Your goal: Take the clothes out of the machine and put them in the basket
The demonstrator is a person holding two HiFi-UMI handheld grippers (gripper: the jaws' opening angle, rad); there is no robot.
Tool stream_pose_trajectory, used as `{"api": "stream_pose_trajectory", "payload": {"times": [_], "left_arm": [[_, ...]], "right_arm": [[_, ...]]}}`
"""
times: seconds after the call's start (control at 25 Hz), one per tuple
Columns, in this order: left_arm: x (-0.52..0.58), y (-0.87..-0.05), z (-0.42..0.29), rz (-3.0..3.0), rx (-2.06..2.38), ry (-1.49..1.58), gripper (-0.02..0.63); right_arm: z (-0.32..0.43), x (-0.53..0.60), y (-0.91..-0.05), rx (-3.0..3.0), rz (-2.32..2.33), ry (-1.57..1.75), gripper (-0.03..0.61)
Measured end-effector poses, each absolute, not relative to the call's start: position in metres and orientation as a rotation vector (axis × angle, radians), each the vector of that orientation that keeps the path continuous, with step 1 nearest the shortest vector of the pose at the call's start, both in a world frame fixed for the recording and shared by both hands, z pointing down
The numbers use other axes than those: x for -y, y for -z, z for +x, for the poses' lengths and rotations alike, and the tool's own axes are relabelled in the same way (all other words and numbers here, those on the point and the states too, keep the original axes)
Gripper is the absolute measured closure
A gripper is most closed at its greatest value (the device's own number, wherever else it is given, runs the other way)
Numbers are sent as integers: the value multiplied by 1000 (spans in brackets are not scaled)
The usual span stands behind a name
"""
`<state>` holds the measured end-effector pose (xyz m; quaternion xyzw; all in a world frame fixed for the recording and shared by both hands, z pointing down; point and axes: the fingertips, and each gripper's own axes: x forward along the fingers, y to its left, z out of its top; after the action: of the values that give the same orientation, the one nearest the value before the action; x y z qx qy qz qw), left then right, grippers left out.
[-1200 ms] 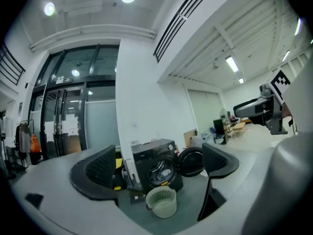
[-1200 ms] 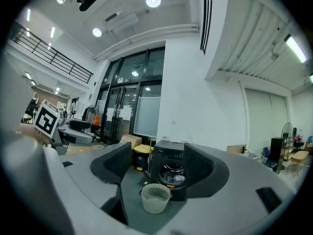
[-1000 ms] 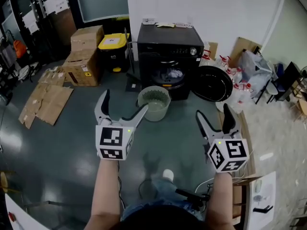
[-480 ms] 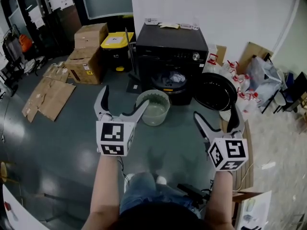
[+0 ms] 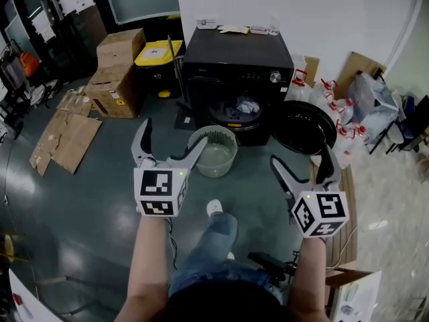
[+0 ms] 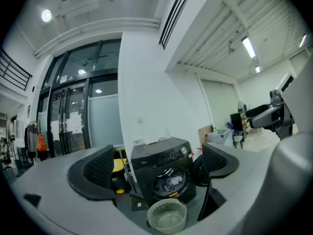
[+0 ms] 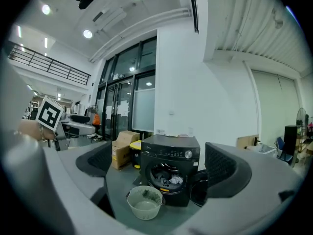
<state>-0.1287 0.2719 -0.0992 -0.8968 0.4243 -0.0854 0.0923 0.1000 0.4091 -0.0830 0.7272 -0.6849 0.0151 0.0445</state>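
Nearest, the person's forearms reach out over a raised knee and a white shoe [image 5: 214, 208], each hand carrying a gripper held level above the grey floor [image 5: 100, 193]. The left gripper [image 5: 173, 134] has its jaws spread wide with nothing between them; through the gap its own view shows only the basket and the machine further off. The right gripper [image 5: 300, 156] has just been opening its jaws, and they stand wide and empty too, well apart from any cloth. Just beyond the left gripper's tips, the pale green basket [image 5: 224, 131] stands upright on the floor, empty, right in front of the machine's opening. The black machine [image 5: 234, 52] stands against the white wall, its round door [image 5: 305, 126] swung open to the right. The clothes [image 5: 244, 106], a crumpled white and dark bundle, lie inside the drum. A few small items [image 5: 234, 29] sit along the back edge of the machine's top. Left of the machine are a yellow-lidded bin [image 5: 157, 54] and stacked cardboard boxes [image 5: 117, 72], with flattened cardboard [image 5: 64, 133] on the floor toward the left edge. Right of the door, plastic bags [image 5: 365, 99] are piled near the wall.
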Motion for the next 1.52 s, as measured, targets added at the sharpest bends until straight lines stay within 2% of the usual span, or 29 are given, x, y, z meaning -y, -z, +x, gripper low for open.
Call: {"api": "stream_pose_trajectory", "payload": {"times": [0.8, 1.16, 1.32, 1.52], "left_arm": [[20, 13, -54, -2806, -1294, 415, 64], [79, -45, -38, -2799, -1265, 535, 64], [91, -86, -44, -2783, -1362, 636, 64], [103, -127, -49, -2758, -1515, 622, 64]], "right_arm": [[157, -109, 16, 2052, 2074, -246, 9], [160, -33, -41, 2067, 1945, -307, 9], [160, -13, -75, 2081, 1888, -350, 9], [163, 3, -124, 2114, 1845, -414, 9]]}}
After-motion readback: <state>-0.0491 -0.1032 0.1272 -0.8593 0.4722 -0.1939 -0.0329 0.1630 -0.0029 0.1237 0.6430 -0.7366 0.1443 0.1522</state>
